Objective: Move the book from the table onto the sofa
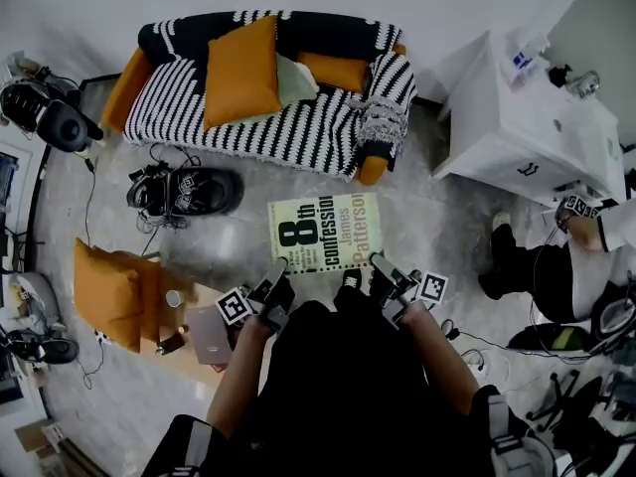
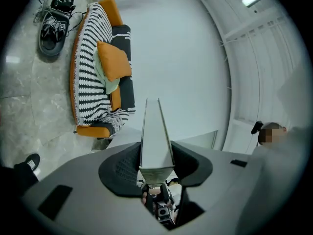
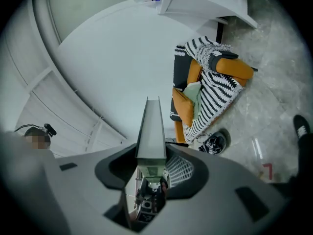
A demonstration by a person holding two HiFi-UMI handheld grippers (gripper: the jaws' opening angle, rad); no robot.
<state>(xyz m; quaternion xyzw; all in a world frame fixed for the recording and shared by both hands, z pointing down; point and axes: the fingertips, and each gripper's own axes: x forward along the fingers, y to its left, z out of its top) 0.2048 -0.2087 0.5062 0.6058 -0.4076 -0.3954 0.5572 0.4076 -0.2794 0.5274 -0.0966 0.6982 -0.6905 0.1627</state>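
The left tongs (image 1: pixel 277 269) are closed partway on the near left corner of the book (image 1: pixel 324 232), with the jaws kept apart only by the book's thickness. In the left gripper view the book is seen edge-on, pinched between the two dark pads and running straight out from them. The right tongs (image 1: pixel 381 263) are clamped in the same way on the near right corner, and the right gripper view shows the same thin edge caught between its pads. Nothing else is touched by either pair.

The book is held flat and face up in the air above the pale stone floor (image 1: pixel 437 217). It is carried in front of the person and short of the striped sofa (image 1: pixel 308 132), which stands just beyond its far edge and on which an orange cushion (image 1: pixel 241 73) is propped.

On the pale yellow-green cover, "8th confession" can be read in large dark letters and "James Patterson" in lighter ones, the lines running sideways in the head view. A black-and-white square marker is carried on the cube (image 1: pixel 235 306) of the left tongs.
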